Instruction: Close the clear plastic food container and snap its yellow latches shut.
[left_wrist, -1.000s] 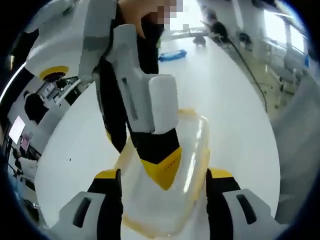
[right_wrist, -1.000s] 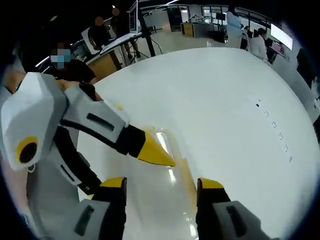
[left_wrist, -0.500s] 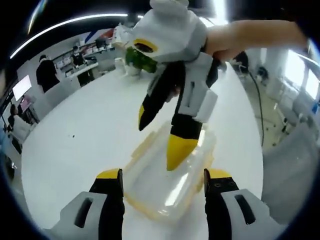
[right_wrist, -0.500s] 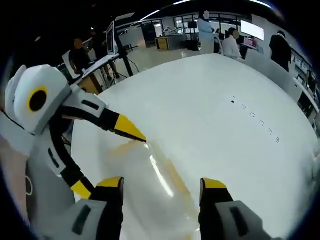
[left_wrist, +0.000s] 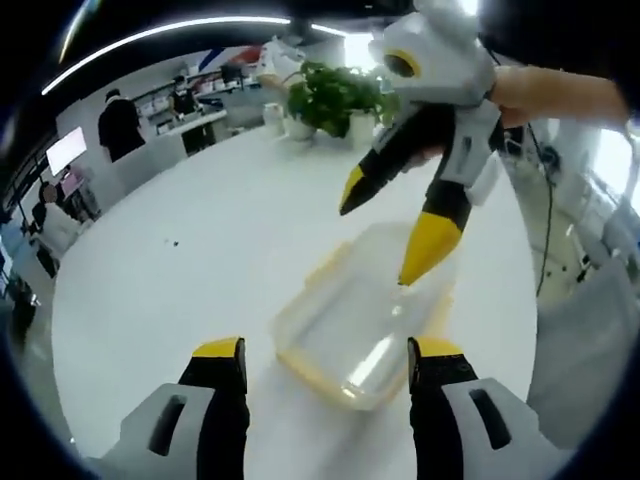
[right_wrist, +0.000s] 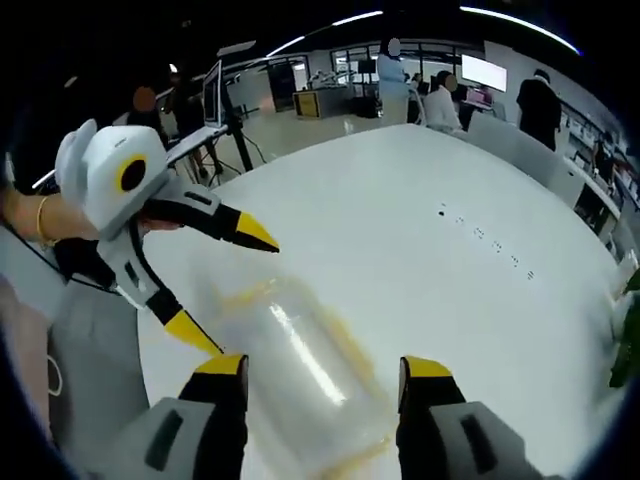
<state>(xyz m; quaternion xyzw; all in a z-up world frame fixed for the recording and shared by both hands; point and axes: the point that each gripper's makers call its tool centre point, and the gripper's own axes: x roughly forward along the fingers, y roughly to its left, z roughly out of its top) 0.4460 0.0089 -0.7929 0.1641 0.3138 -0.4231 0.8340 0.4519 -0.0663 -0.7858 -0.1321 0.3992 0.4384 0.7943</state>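
1. Now, look at the lower centre of the left gripper view: the clear food container (left_wrist: 360, 335) sits on the white table (left_wrist: 200, 260), its lid appearing to lie flat on top, so the closing step looks done.
2. Your left gripper (left_wrist: 325, 355) has its jaws wide, one on each side of the near end, holding nothing.
3. Your right gripper (left_wrist: 385, 240) comes in from the upper right of that frame, jaws spread and empty, one yellow tip just above the far edge of the container.
4. In the right gripper view the container (right_wrist: 300, 375) lies at lower centre between the right gripper (right_wrist: 325, 370) jaws.
5. The yellow latches (left_wrist: 330, 268) run along the rim; you can't tell from here whether any is snapped, so treat pressing them as the work left.
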